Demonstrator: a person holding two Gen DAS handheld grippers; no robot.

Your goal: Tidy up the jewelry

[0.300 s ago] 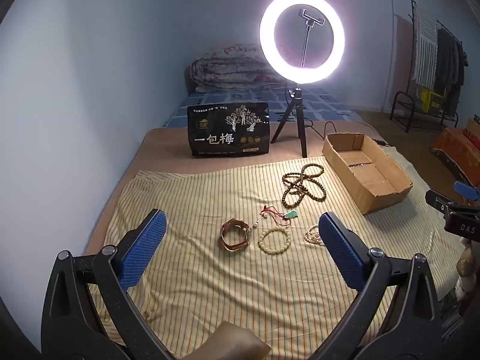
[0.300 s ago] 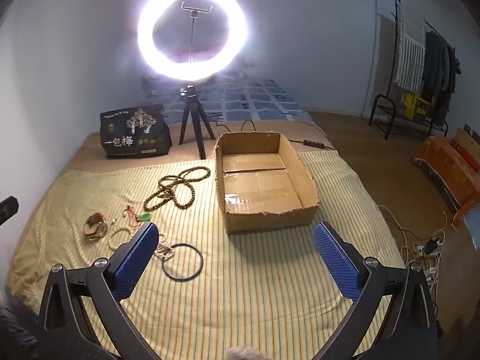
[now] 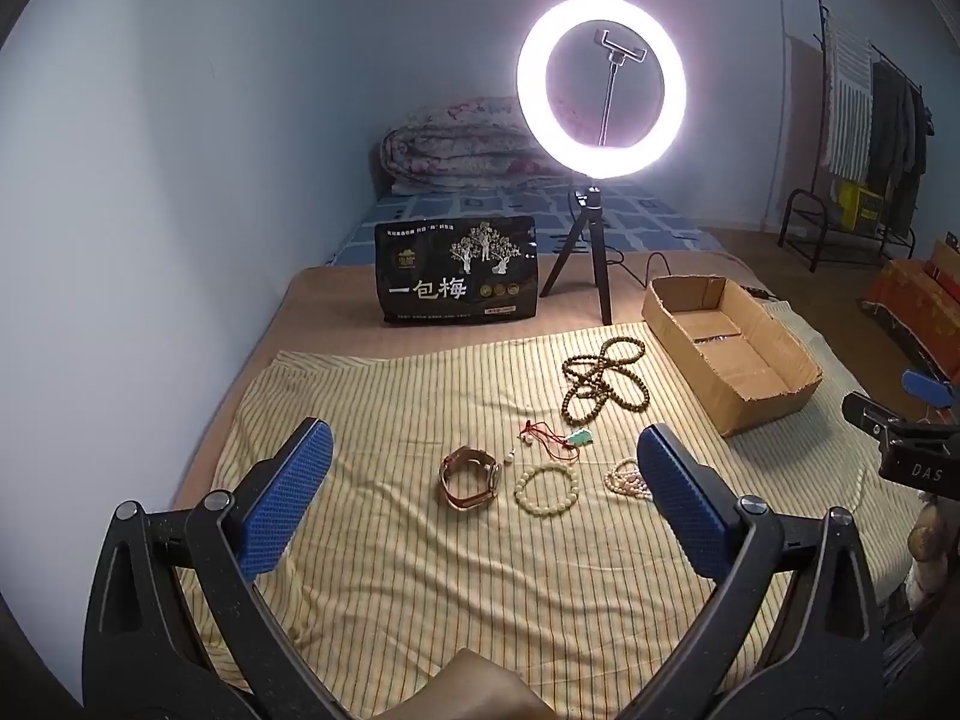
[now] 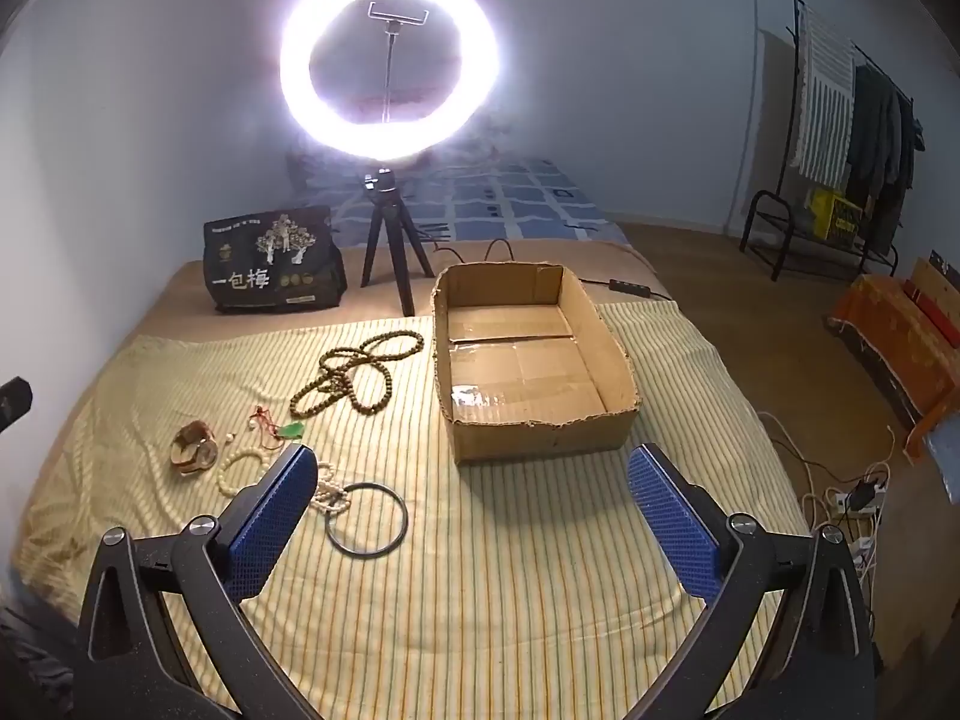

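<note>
Jewelry lies on a striped yellow cloth (image 3: 420,570): a long brown bead necklace (image 3: 603,381) (image 4: 354,375), a red cord with green pendant (image 3: 555,435) (image 4: 282,426), a brown watch (image 3: 470,476) (image 4: 193,447), a cream bead bracelet (image 3: 546,489) (image 4: 240,471), a pearl strand (image 3: 624,477) (image 4: 330,489) and a dark ring bangle (image 4: 367,519). An open cardboard box (image 3: 729,351) (image 4: 534,354) stands to their right, nothing in it. My left gripper (image 3: 480,480) is open above the cloth, short of the watch. My right gripper (image 4: 471,504) is open, in front of the box.
A lit ring light on a tripod (image 3: 600,78) (image 4: 390,66) and a black printed bag (image 3: 456,276) (image 4: 273,261) stand behind the cloth. A folded quilt (image 3: 456,144) lies at the back. A clothes rack (image 4: 840,120) and cables (image 4: 852,492) are on the right.
</note>
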